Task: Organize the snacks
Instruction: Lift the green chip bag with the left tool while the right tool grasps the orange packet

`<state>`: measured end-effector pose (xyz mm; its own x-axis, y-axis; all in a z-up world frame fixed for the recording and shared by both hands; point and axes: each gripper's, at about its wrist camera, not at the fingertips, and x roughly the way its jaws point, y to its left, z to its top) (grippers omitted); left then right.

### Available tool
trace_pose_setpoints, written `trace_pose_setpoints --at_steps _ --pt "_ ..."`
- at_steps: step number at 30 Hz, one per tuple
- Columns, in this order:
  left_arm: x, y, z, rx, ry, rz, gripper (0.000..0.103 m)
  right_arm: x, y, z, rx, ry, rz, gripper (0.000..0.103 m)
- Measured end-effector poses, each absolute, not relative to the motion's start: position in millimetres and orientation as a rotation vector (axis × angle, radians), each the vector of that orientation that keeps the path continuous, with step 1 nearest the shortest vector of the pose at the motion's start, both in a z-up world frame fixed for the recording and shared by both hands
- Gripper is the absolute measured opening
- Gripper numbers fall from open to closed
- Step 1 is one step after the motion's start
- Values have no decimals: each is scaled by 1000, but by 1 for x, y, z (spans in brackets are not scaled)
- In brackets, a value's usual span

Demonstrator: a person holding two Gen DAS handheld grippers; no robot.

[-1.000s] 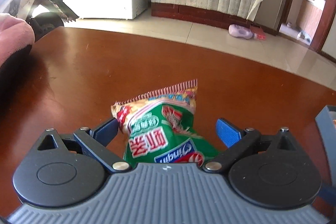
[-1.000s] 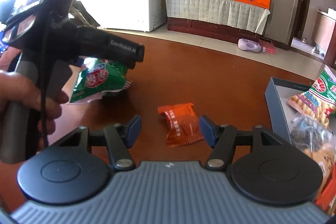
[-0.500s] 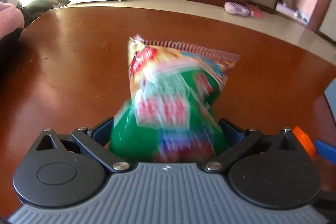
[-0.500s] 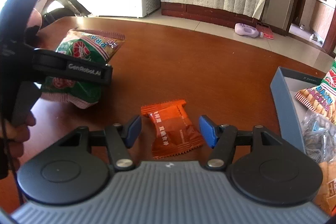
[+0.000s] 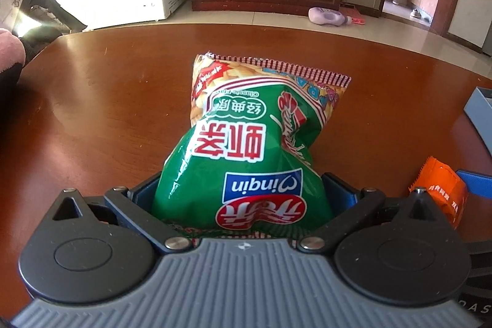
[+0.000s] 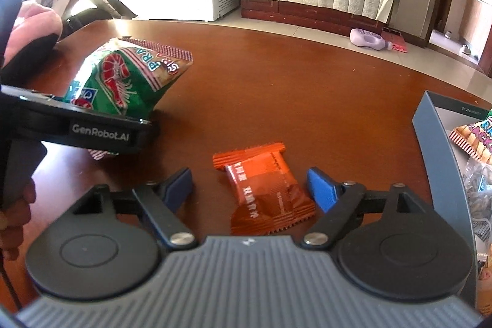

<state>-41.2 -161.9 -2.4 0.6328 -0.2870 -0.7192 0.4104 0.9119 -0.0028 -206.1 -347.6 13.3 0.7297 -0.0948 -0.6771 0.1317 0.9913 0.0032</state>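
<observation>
Lifted: green bag (image 5: pixel 243 156), left tongs (image 5: pixel 243 195) clamped | right tongs (image 6: pixel 249 188) apart, straddling orange packet (image 6: pixel 264 192)

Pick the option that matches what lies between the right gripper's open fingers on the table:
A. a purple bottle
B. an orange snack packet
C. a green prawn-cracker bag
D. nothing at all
B: in the right wrist view the orange snack packet lies flat on the table between the spread fingers of the right gripper, while the green bag is clamped in the left gripper.
</observation>
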Motion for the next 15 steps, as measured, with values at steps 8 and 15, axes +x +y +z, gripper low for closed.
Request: trace_pose_setpoints --at_steps 8,15 --pt "-50 -155 -2 173 783 -421 103 -202 -347 18 54 772 -111 82" --pt "-47 -149 4 176 773 -444 96 -204 -345 23 53 771 -96 58"
